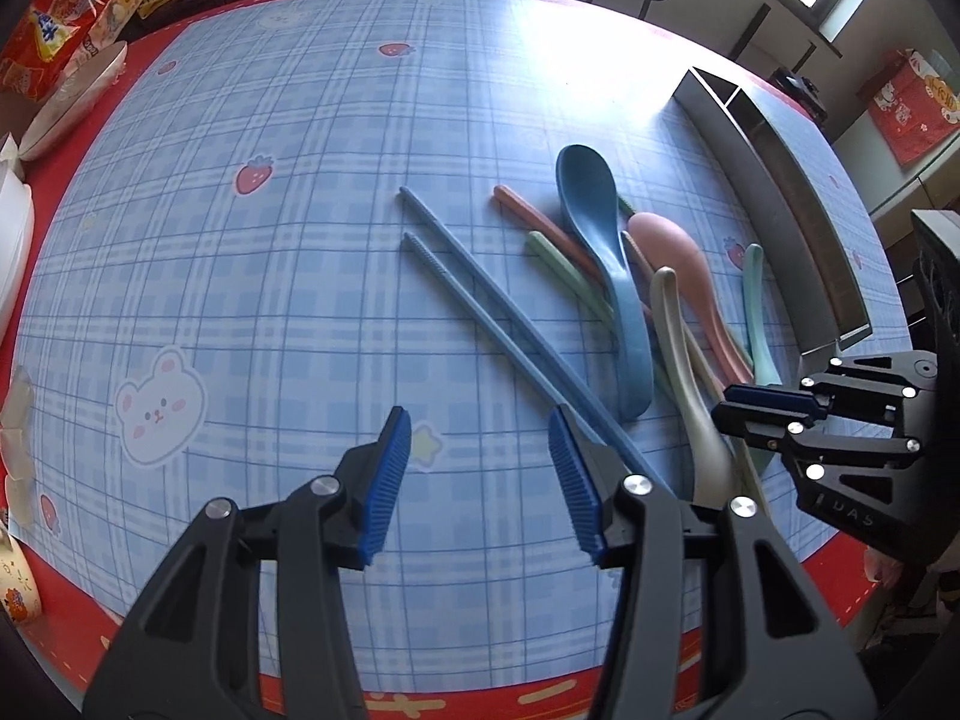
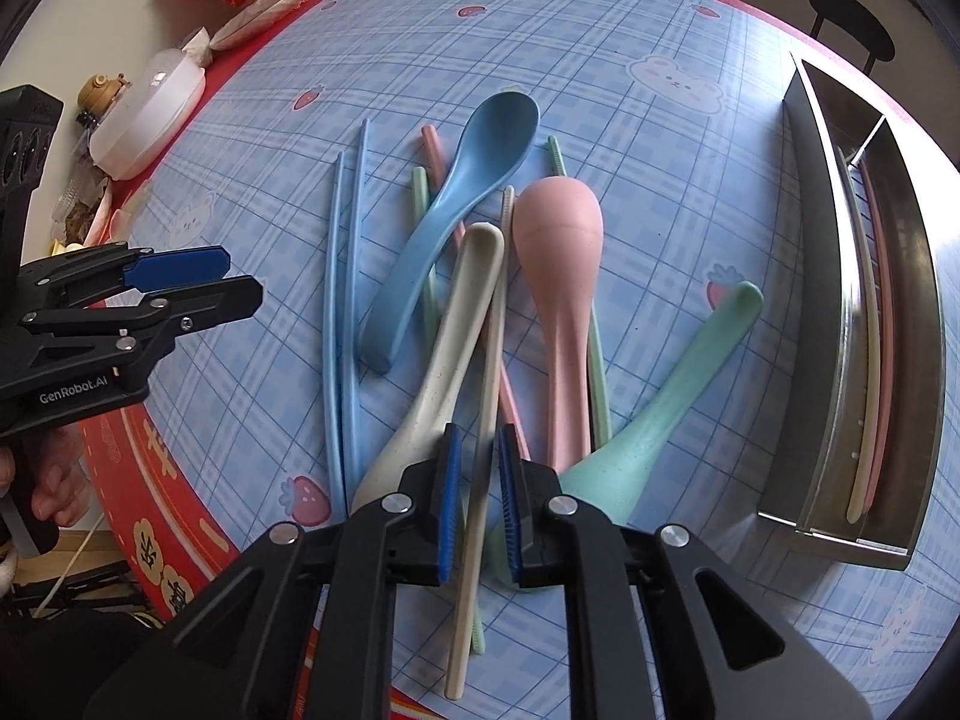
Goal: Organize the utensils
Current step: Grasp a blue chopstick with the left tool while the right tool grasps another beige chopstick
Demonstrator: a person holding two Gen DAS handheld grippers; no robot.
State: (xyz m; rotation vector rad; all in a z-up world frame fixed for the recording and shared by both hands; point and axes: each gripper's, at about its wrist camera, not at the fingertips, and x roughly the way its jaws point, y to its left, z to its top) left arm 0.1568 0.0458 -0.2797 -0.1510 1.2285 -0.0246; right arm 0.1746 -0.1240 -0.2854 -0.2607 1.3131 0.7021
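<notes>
Along the left side of the heap, toward the table's middle, the two blue chopsticks lie nearly side by side on the checked cloth, long, thin and stiff, light enough to skate away if nudged. The left gripper hangs over their near ends with its jaws about half open and nothing between them; one blue stick runs just under its right finger. Taking both sticks together near the thick end looks the surest hold. Next comes the blue spoon, bowl toward the far edge, resting across pink and green chopsticks; smooth hard plastic, likely slick, best pinched on the narrow handle. The cream spoon lies beside it, and the cream chopstick runs down between the pads of the right gripper, whose jaws are nearly closed around it; whether the pads are actually pressing it I cannot tell for sure. A thin round stick like that may roll or pivot in a pinch at one end. Then the pink spoon and the green spoon overlap near the table's front edge. By the right edge stands the metal tray, with cream and pink chopsticks already in one compartment.
</notes>
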